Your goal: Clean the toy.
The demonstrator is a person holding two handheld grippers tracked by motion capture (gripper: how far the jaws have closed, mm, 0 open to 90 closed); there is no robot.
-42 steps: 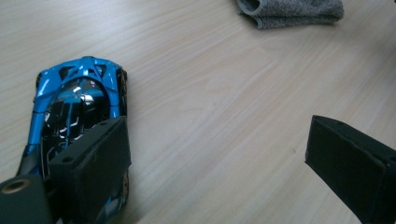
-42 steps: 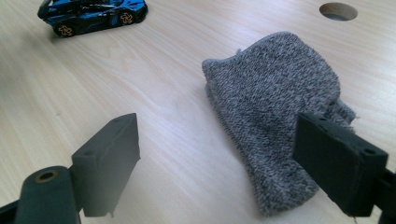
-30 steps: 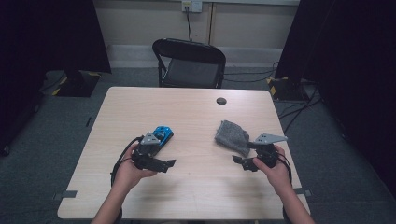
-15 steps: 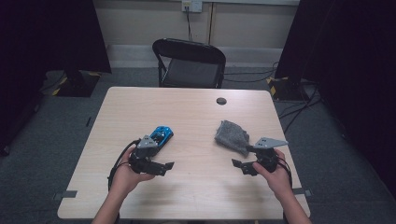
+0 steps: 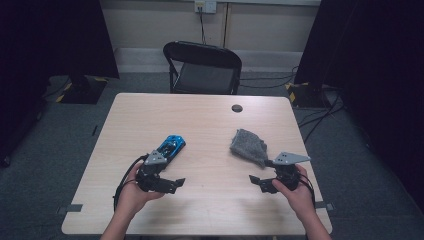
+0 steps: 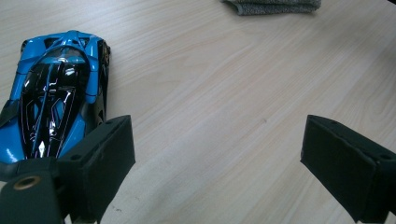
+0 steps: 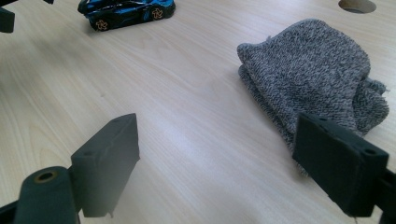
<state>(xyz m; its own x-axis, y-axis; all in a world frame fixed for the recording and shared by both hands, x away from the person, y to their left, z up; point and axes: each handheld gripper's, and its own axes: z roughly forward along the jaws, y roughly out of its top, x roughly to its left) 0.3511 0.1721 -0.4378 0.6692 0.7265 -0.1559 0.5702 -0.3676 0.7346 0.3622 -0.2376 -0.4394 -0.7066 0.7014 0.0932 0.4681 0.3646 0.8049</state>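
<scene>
We hold the left gripper (image 6: 217, 154) spread just beside the blue toy car (image 6: 56, 93) and the right gripper (image 7: 215, 158) spread beside the grey cloth (image 7: 313, 74), both things lying on the table (image 5: 210, 125).

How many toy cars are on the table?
1. The blue toy car sits on the table's left half, just beyond the left gripper. The folded grey cloth on the right half could hide something small beneath it.
</scene>
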